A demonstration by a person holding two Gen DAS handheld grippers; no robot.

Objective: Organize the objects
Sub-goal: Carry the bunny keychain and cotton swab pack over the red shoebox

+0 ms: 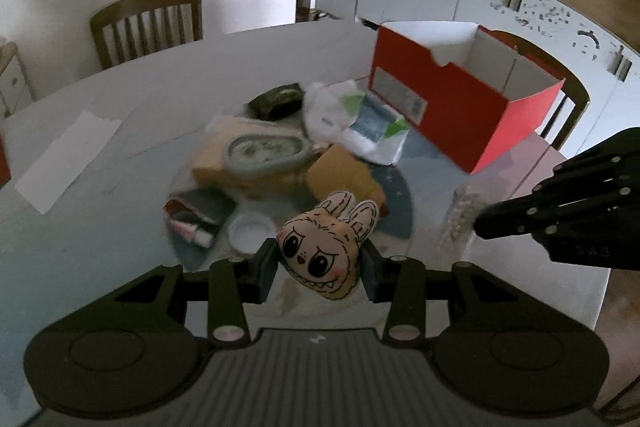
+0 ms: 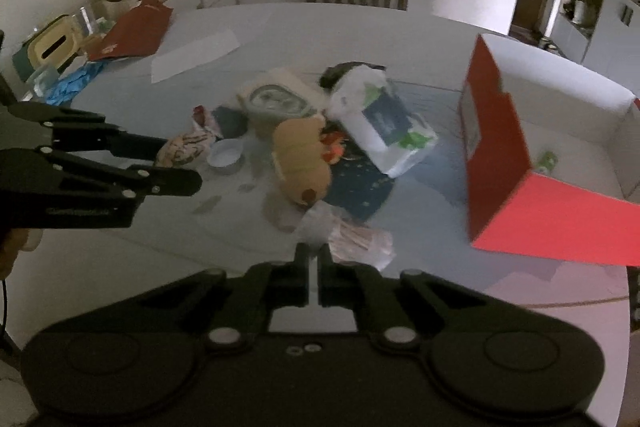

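Note:
My left gripper (image 1: 320, 269) is shut on a small plush monster head with rabbit ears (image 1: 326, 247) and holds it above the table; it also shows in the right wrist view (image 2: 182, 149). My right gripper (image 2: 314, 255) is shut and holds nothing, just in front of a clear bag of small pieces (image 2: 356, 237). A pile lies mid-table: a grey oval case (image 1: 266, 151), a tan plush (image 2: 300, 157), a tissue pack (image 2: 384, 125) and a white round lid (image 1: 250, 231). An open red box (image 1: 460, 99) stands to the right.
A white paper sheet (image 1: 68, 159) lies at the table's left. Wooden chairs (image 1: 148, 23) stand behind the table. A red folder (image 2: 136, 33) and clutter sit at the far left. A small green item (image 2: 547, 161) lies inside the red box.

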